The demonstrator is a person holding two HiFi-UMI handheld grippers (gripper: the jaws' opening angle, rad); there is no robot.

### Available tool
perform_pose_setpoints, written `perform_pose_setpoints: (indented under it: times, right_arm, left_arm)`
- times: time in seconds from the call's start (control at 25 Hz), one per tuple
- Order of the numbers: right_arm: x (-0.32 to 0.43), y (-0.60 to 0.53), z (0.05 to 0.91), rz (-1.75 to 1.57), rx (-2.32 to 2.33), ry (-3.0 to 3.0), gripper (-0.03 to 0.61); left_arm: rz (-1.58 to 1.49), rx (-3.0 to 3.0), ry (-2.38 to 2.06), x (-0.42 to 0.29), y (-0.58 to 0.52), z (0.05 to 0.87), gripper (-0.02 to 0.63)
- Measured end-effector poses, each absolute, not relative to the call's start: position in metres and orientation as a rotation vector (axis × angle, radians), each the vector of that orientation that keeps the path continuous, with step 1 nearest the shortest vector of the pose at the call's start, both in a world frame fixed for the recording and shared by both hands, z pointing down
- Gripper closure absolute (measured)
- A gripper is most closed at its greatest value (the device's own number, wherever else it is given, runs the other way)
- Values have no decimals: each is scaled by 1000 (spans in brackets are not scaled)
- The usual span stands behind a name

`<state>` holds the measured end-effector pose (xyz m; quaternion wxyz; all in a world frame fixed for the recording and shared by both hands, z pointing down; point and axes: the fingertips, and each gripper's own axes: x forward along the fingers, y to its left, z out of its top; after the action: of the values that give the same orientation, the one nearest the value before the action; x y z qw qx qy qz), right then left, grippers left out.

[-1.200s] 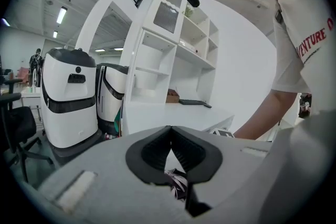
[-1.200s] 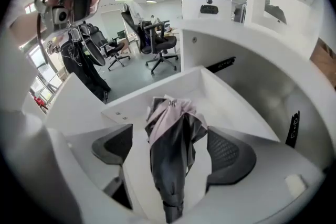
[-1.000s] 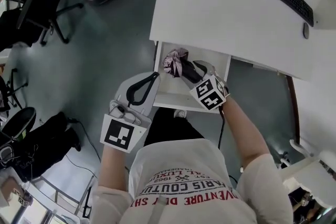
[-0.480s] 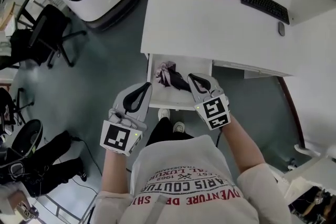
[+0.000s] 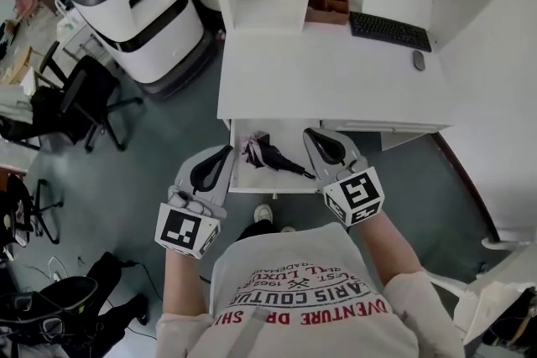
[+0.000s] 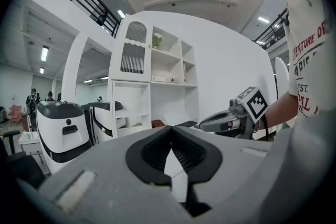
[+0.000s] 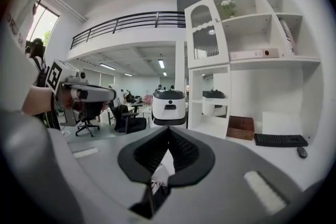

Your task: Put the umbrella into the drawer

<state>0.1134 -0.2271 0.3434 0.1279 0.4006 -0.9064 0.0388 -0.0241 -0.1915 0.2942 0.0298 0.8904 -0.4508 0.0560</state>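
- We look down on a grey floor and a white desk [image 5: 336,88], with the drawer [image 5: 289,134] pulled open from under the desk's front edge.
- The umbrella [image 5: 273,155] is folded, dark with a pinkish bunch of fabric at one end. It lies inside the drawer, slanting from the drawer's left side toward its front right.
- Our left gripper [image 5: 226,150] hangs just outside the drawer's left wall. Its jaws are pressed together with nothing between them.
- Our right gripper [image 5: 308,132] hangs at the drawer's right side. Its jaws are also closed and hold nothing, and the umbrella lies loose below.
- Behind the drawer and to its right, a keyboard [image 5: 390,31] and a mouse [image 5: 418,59] sit on the desk.
- Well to the left of the drawer stand a black office chair [image 5: 88,92] and a large white machine [image 5: 134,0].
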Motion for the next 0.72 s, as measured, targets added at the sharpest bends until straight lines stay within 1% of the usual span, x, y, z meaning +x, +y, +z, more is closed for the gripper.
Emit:
perform_pose_setpoints:
  times: [0.36, 0.72]
  right_arm:
    - [125, -208, 297, 39, 1135, -2752, 578]
    - [132, -211, 292, 21, 1183, -2746, 578]
  left_arm:
    - [181, 2791, -1390, -4, -189, 273, 611]
    - [161, 2787, -1396, -4, -195, 275, 609]
